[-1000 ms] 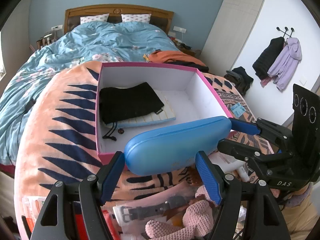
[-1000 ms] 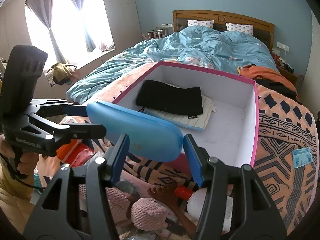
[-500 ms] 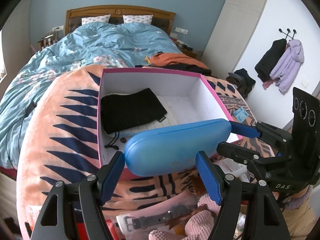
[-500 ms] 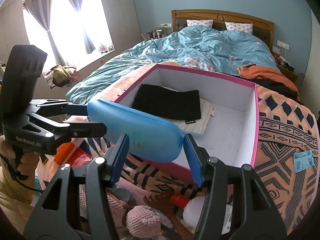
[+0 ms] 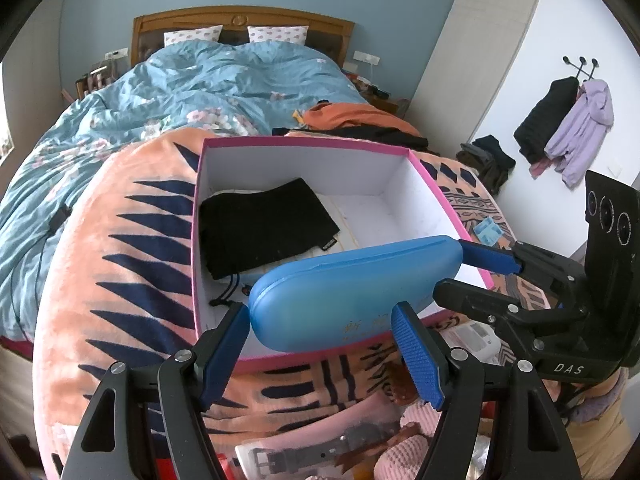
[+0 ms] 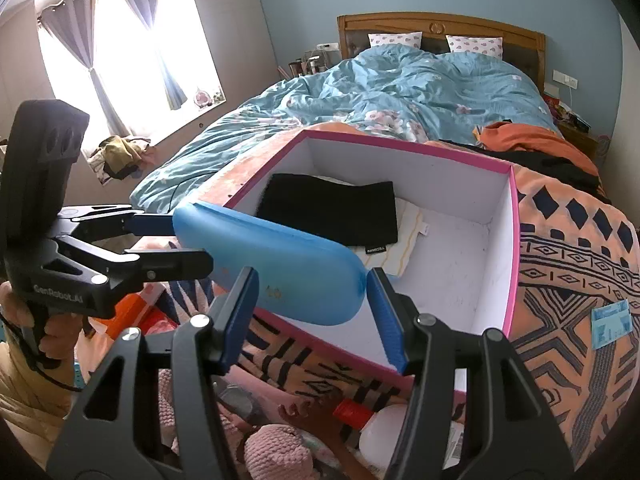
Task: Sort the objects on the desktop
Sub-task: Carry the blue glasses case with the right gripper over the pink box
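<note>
A long blue case [image 5: 352,284] [image 6: 280,260] hangs level over the near wall of the pink-rimmed white box [image 5: 304,142] [image 6: 516,240]. My left gripper [image 5: 320,344] [image 6: 192,242] is shut on one end of it. My right gripper [image 6: 314,312] [image 5: 450,266] is shut on the other end. Inside the box a black pouch [image 5: 264,228] [image 6: 332,208] lies on a pale striped pad at the left side; the right half of the floor is bare white.
The box rests on an orange patterned blanket [image 5: 120,280] over a blue-quilted bed [image 5: 200,92]. Below the grippers lie a pink knitted toy [image 6: 276,456], a white bottle with a red cap [image 6: 384,432] and a watch [image 5: 304,452]. A small blue card [image 6: 610,320] sits right of the box.
Both grippers have carried the blue case together toward the box; it now overlaps the near wall and floor more. The grips are unchanged.
</note>
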The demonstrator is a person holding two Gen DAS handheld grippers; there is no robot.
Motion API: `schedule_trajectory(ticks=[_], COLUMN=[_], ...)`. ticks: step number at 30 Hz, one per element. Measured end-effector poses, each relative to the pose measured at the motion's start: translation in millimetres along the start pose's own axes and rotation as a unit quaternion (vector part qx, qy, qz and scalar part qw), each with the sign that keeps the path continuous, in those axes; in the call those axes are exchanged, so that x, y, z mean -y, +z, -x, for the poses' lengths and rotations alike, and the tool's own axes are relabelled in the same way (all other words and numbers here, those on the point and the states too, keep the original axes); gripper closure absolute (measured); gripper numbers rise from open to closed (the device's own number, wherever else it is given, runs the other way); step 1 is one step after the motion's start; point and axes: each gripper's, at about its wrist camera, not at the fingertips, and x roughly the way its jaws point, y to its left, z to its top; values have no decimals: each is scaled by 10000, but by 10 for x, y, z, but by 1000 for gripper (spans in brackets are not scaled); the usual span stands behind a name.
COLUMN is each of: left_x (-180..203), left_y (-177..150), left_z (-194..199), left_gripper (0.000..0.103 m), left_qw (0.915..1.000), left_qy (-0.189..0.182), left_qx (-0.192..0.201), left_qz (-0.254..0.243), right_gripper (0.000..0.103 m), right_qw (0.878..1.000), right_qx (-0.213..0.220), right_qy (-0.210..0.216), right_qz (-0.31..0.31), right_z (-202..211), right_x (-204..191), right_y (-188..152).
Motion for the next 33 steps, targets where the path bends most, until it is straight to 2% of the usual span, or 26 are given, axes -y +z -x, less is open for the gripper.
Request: schedule_trajectory(ticks=[33], left_x=[-193], left_y=[69], left_z=[-322], left_gripper=[28], left_qw=[9991], left_qy=[45], left_qx=[-349], left_qz=[242], right_gripper=[44], right_qw=[9989], right_qx=[-409], right_qy=[127], right_qz=[-185], right_z=[-387], right_x=[167], right_y=[48])
